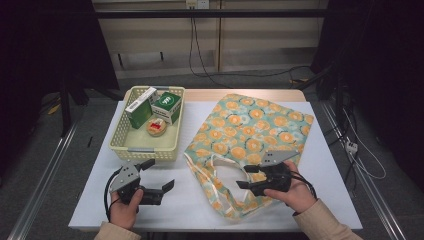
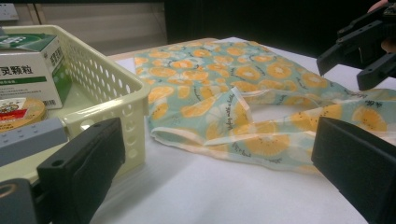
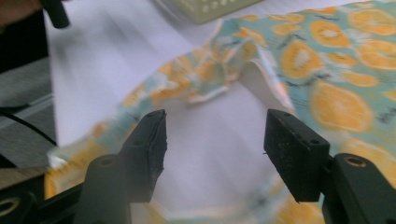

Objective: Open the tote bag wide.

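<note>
A cloth bag [image 1: 255,130] printed with orange slices on a pale green ground lies flat on the white table [image 1: 330,175], to the right of a cream plastic basket [image 1: 145,145] with holes in its walls. In the left gripper view, small dark script runs along the bag's handle loop [image 2: 233,116], too small to read. The right gripper [image 1: 248,176] hangs over the near end of the bag by the handles, its jaws apart with nothing between them; the right gripper view shows bare table and the bag's edge in the gap. The left gripper [image 1: 160,175] sits on the table just in front of the basket, jaws spread wide and empty. Inside the basket stand two green and white boxes [image 1: 166,106], one bearing a white round logo on its green face. In the left gripper view the nearer box [image 2: 30,70] carries Chinese characters that read "灵颗粒", with a barcode at its lower corner. Beside them lies a small round tin [image 1: 156,127] with a red and white label whose writing cannot be made out.
</note>
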{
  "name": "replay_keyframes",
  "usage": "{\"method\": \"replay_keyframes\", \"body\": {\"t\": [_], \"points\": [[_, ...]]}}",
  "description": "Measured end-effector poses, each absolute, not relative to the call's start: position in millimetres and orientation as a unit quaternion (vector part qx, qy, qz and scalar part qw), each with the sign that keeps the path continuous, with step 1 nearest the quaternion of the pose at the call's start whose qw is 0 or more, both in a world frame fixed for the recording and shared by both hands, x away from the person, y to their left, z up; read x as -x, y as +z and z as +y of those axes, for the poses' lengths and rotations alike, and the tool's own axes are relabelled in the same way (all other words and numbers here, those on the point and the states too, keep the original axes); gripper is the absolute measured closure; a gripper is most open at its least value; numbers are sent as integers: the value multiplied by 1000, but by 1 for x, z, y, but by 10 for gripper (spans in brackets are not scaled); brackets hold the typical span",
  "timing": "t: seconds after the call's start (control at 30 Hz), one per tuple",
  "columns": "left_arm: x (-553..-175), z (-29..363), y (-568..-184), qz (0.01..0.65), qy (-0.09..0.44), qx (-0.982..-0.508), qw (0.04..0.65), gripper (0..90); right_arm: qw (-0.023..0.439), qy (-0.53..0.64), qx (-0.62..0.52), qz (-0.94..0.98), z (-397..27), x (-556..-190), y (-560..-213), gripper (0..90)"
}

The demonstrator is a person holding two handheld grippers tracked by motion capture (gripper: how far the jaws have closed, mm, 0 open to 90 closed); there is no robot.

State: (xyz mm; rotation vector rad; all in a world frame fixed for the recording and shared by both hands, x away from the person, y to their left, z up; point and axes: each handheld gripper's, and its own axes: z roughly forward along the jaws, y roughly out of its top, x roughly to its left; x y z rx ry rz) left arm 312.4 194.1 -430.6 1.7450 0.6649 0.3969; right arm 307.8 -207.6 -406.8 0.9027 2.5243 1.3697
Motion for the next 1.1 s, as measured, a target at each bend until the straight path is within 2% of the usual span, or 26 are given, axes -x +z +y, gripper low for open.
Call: {"method": "replay_keyframes", "body": {"t": [0.23, 0.37, 0.5, 0.53, 0.57, 0.67, 0.73, 0.83, 1.1], "points": [[-313, 195, -431, 285, 169, -745, 579, 25, 34, 463, -283, 839, -179, -300, -404, 332], [-313, 194, -431, 288, 166, -744, 580, 25, 16, 442, -261, 858, -167, -293, -413, 345], [-313, 194, -431, 284, 168, -745, 580, 25, 2, 420, -263, 869, -167, -294, -425, 498], [-313, 194, -431, 285, 167, -744, 581, 25, 0, 418, -265, 869, -168, -295, -427, 562], [-313, 195, -431, 286, 167, -744, 581, 25, -2, 419, -264, 869, -168, -296, -428, 674], [-313, 197, -432, 286, 166, -744, 580, 25, -17, 427, -260, 866, -171, -301, -428, 847], [-313, 197, -432, 287, 166, -743, 582, 25, -23, 431, -262, 863, -174, -305, -428, 885], [-312, 198, -432, 288, 166, -742, 582, 25, -18, 436, -266, 859, -181, -312, -426, 895], [-310, 202, -432, 291, 169, -740, 582, 25, 27, 446, -279, 850, -201, -343, -407, 898]]}}
